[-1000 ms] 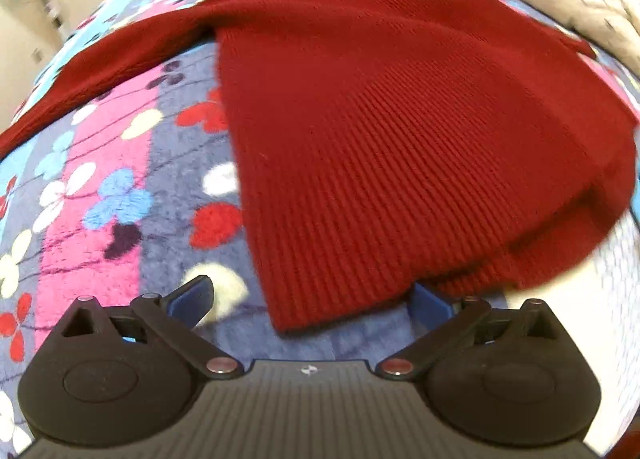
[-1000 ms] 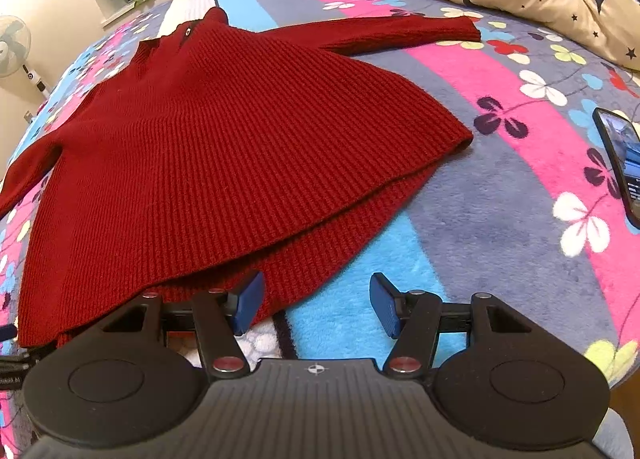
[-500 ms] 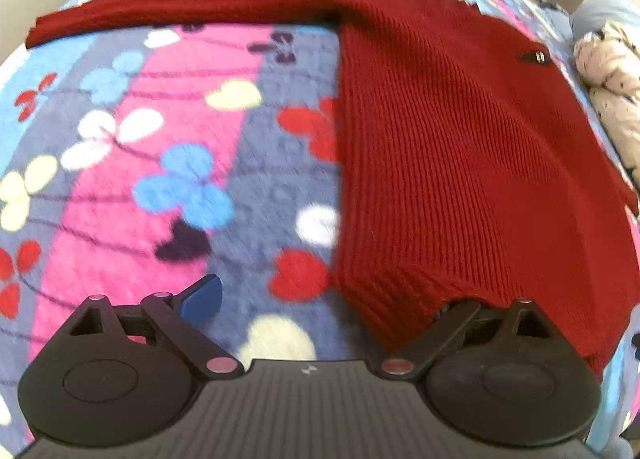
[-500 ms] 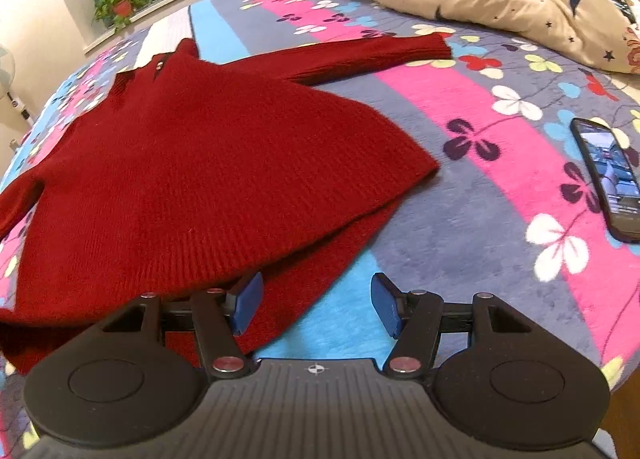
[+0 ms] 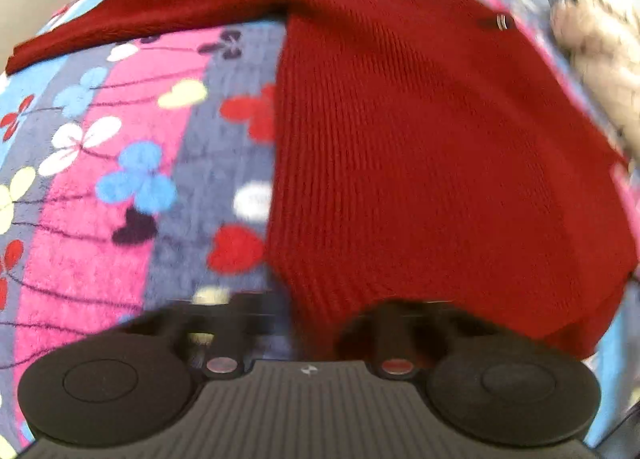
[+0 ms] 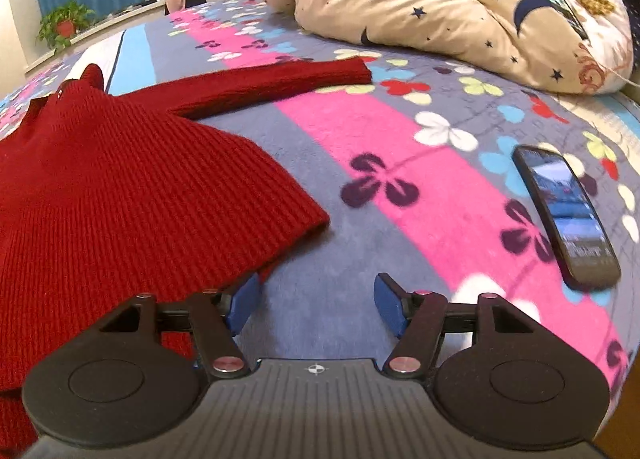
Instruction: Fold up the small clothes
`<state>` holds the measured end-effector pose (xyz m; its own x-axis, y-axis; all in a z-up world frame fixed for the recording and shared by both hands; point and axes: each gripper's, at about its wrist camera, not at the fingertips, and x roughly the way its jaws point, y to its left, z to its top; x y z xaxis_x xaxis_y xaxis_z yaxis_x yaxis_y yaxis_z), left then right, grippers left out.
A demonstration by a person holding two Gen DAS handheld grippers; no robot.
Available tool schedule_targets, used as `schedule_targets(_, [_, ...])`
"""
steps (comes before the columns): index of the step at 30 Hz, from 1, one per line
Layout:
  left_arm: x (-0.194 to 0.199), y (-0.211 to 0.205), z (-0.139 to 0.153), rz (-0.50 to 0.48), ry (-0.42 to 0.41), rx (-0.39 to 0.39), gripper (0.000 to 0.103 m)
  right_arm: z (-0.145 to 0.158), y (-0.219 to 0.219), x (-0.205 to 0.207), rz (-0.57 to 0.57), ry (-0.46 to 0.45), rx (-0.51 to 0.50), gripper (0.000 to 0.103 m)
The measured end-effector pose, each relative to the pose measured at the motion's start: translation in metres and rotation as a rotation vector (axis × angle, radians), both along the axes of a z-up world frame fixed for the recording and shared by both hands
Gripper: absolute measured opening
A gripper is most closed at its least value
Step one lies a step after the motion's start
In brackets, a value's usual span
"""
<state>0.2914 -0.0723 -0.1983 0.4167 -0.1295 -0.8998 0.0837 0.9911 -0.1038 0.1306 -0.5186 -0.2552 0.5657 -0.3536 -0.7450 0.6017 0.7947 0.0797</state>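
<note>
A dark red knit sweater point(image 5: 420, 147) lies flat on a flowered bedspread point(image 5: 100, 187). Its left sleeve point(image 5: 160, 15) stretches away to the upper left. My left gripper point(image 5: 316, 311) is at the sweater's lower left hem corner, its fingers drawn in close on the hem; the view is blurred and the tips are hidden by cloth. In the right wrist view the sweater point(image 6: 132, 195) fills the left, its right sleeve point(image 6: 272, 83) reaching out to the right. My right gripper point(image 6: 316, 307) is open and empty, its left fingertip at the hem's edge.
A black phone point(image 6: 564, 215) lies on the bedspread point(image 6: 400, 163) to the right. A cream star-patterned quilt point(image 6: 460, 7) is heaped at the back right. A potted plant point(image 6: 64, 25) stands on the window ledge beyond the bed. A pale fluffy item point(image 5: 600, 67) lies at the sweater's far right.
My left gripper has moved onto the sweater's lower left hem corner and closed its fingers there. My right gripper has moved rightward along the hem, staying open.
</note>
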Motion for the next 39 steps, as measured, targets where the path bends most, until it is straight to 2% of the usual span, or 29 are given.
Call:
schedule_targets(3, [0.023,0.015,0.021,0.065,-0.035,-0.046,0.018,0.0,-0.003,0.01,0.025,-0.004,-0.019,0.07])
schedule_targets(6, [0.05,0.023,0.029,0.085,-0.027,-0.063,0.028,-0.001,-0.017,0.022,0.004,-0.014,-0.03,0.073])
schedule_targets(10, [0.067,0.019,0.026,0.089,-0.009,-0.039,0.04,0.007,-0.06,0.03,-0.139,-0.11,0.16,0.073])
schedule_targets(11, [0.067,0.017,0.023,0.089,-0.003,-0.034,0.04,0.008,-0.07,0.033,-0.149,-0.131,0.211,0.073])
schedule_targets(13, [0.063,0.016,0.021,0.083,0.004,-0.03,0.04,0.005,-0.079,0.039,-0.132,-0.117,0.243,0.073])
schedule_targets(16, [0.059,0.014,0.008,0.073,0.025,-0.027,0.041,-0.002,-0.073,0.038,-0.096,-0.1,0.226,0.073])
schedule_targets(19, [0.047,0.006,-0.005,0.038,0.052,-0.013,0.046,-0.007,-0.048,0.029,-0.044,-0.108,0.147,0.071])
schedule_targets(20, [0.041,0.002,-0.009,0.022,0.053,0.0,0.047,-0.01,-0.039,0.027,-0.022,-0.1,0.109,0.065])
schedule_targets(21, [0.036,-0.003,-0.012,0.01,0.049,0.013,0.047,-0.012,-0.027,0.026,0.008,-0.094,0.054,0.052])
schedule_targets(22, [0.03,-0.007,-0.014,-0.002,0.034,0.028,0.047,-0.013,-0.018,0.025,0.038,-0.1,0.011,0.044])
schedule_targets(23, [0.025,-0.01,-0.013,-0.016,0.015,0.047,0.047,-0.013,-0.01,0.025,0.073,-0.11,-0.012,0.022])
schedule_targets(24, [0.021,-0.014,-0.012,-0.032,0.002,0.064,0.042,-0.012,-0.005,0.026,0.09,-0.111,-0.029,0.009])
schedule_targets(26, [0.012,-0.021,-0.007,-0.084,-0.03,0.105,0.022,-0.006,0.001,0.029,0.098,-0.095,-0.065,0.008])
schedule_targets(28, [0.0,-0.029,0.006,-0.128,-0.093,0.201,0.016,0.007,0.0,0.027,0.093,-0.098,-0.088,0.008])
schedule_targets(31, [-0.017,-0.011,0.037,-0.109,-0.169,0.247,0.004,0.051,0.0,0.015,0.095,-0.144,-0.13,0.007])
schedule_targets(36, [-0.061,0.039,0.097,-0.049,-0.292,0.292,0.004,0.146,0.035,-0.036,0.265,-0.253,-0.201,0.007])
schedule_targets(38, [-0.083,0.06,0.108,-0.016,-0.308,0.299,0.004,0.165,0.051,-0.062,0.312,-0.259,-0.221,0.007])
schedule_targets(39, [-0.09,0.071,0.106,0.002,-0.295,0.297,0.004,0.166,0.059,-0.074,0.331,-0.237,-0.233,0.007])
